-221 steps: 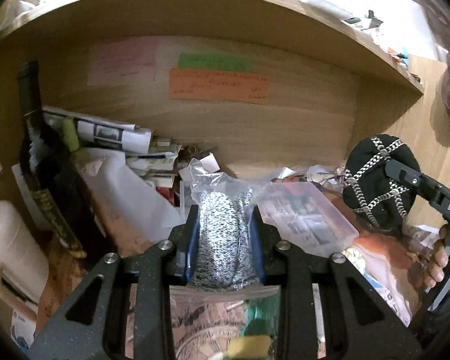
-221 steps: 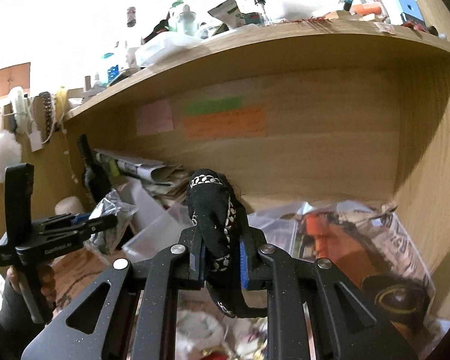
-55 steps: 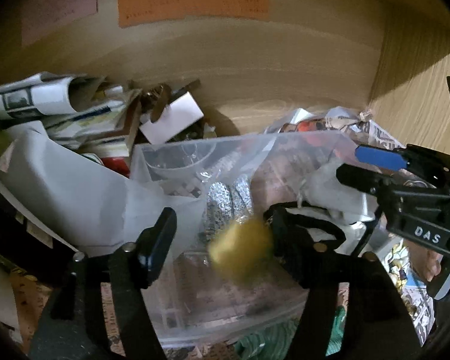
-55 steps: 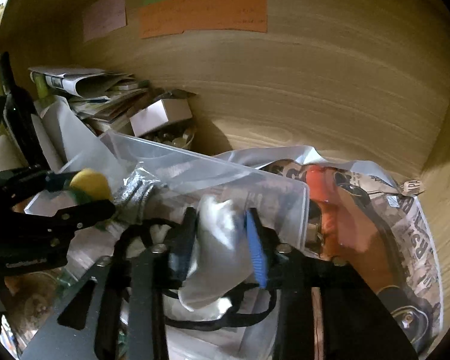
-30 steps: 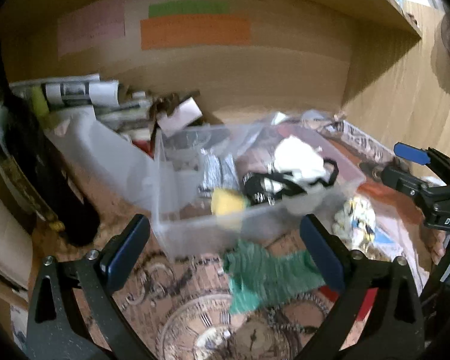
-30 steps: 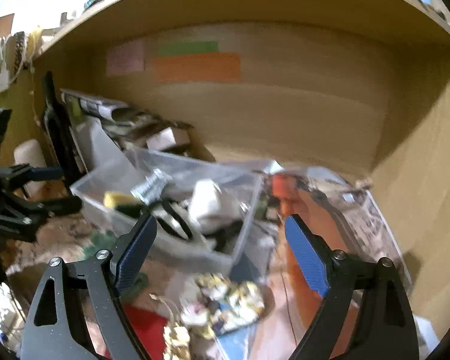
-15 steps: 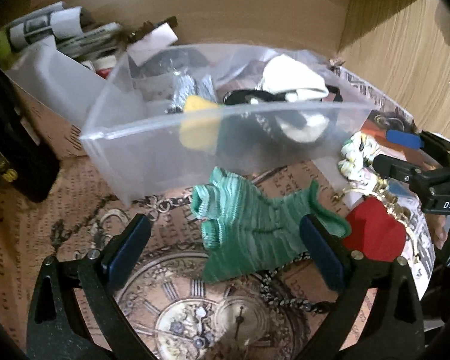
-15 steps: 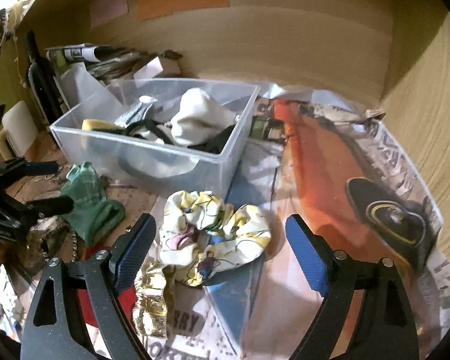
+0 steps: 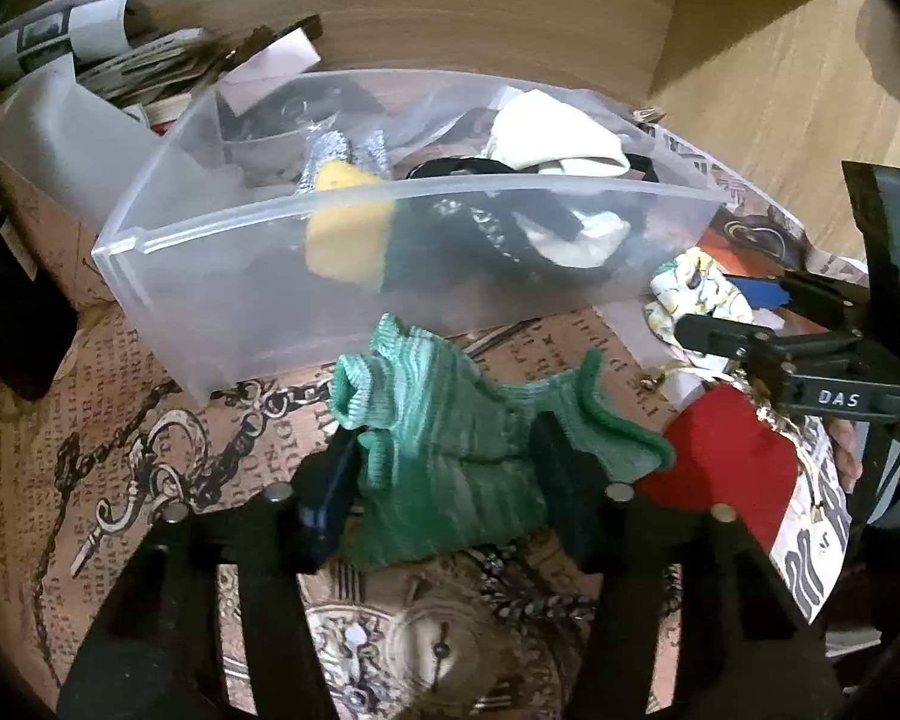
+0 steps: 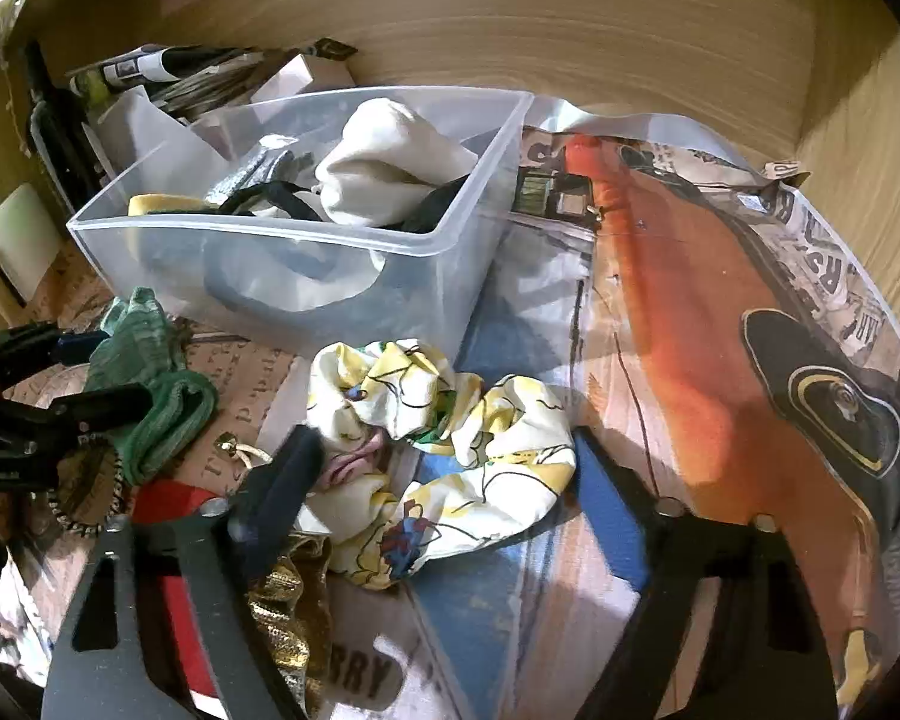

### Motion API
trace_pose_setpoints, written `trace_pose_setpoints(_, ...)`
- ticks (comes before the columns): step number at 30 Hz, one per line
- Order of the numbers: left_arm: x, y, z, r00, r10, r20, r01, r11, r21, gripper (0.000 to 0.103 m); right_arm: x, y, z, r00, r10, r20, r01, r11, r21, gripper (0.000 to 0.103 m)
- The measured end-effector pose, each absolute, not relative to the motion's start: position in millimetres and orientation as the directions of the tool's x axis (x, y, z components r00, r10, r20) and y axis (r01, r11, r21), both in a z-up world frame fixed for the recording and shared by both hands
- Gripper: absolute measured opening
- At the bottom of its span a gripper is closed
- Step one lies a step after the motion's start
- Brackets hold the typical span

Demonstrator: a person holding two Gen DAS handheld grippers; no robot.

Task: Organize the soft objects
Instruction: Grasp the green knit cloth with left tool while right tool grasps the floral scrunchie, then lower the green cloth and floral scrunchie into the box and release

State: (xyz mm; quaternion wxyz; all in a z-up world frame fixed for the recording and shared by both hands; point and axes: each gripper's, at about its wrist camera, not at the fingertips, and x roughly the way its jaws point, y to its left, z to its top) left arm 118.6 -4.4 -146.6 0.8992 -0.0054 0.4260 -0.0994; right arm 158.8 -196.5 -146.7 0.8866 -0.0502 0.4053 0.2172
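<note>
A clear plastic bin [image 9: 222,276] [image 10: 390,267] holds a yellow sponge [image 9: 345,228], a white cloth [image 10: 384,171], a grey knit piece and black straps. My left gripper [image 9: 444,474] has its jaws closing around a green knit cloth [image 9: 450,456] in front of the bin; the cloth also shows in the right wrist view [image 10: 150,384]. My right gripper [image 10: 444,480] is open, its jaws on either side of a yellow-and-white patterned scrunchie [image 10: 444,450] lying on the paper-covered table. A red soft piece [image 9: 726,468] and gold fabric [image 10: 288,612] lie beside them.
A dark bottle [image 10: 54,114], rolled newspapers [image 9: 72,36] and a translucent lid [image 9: 60,144] crowd the back left. Wooden shelf walls stand behind and to the right. Printed paper [image 10: 720,300] covers the table.
Both grippers have dropped lower and closer. The left jaws have narrowed around the green cloth. The right gripper now straddles the scrunchie.
</note>
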Motion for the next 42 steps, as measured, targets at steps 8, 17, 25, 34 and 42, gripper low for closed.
trace_pose_setpoints(8,99.5,-8.0,-134.8,0.658,-0.173,-0.733,0.181,0.981,-0.069,0.034,148.1,-189.4,-146.5,0.576,0.375,-0.726,-0.469,0.88,0.082,0.022)
trace_pose_setpoints(17,79.6,-5.9,-98.2,0.741,-0.179,-0.648,0.184,0.981,-0.06,0.03,130.5,-197.4,-122.9,0.638,0.405,-0.655,-0.464,0.881,0.092,0.016)
trace_pose_setpoints(25,76.9,1.6,-56.0,0.824,-0.17,-0.541,0.163,0.985,-0.062,0.03,111.1,-196.1,-77.0,0.713,0.444,-0.543,-0.489,0.869,0.069,0.016)
trace_pose_setpoints(34,103.9,14.0,-32.4,0.865,-0.127,-0.485,0.108,0.992,-0.069,0.03,118.0,-185.0,-51.1,0.727,0.502,-0.468,-0.533,0.843,0.074,0.016)
trace_pose_setpoints(42,147.1,31.3,-42.9,0.846,-0.065,-0.529,0.032,0.997,-0.071,0.03,149.4,-155.8,-53.0,0.682,0.543,-0.49,-0.58,0.81,0.09,0.016)
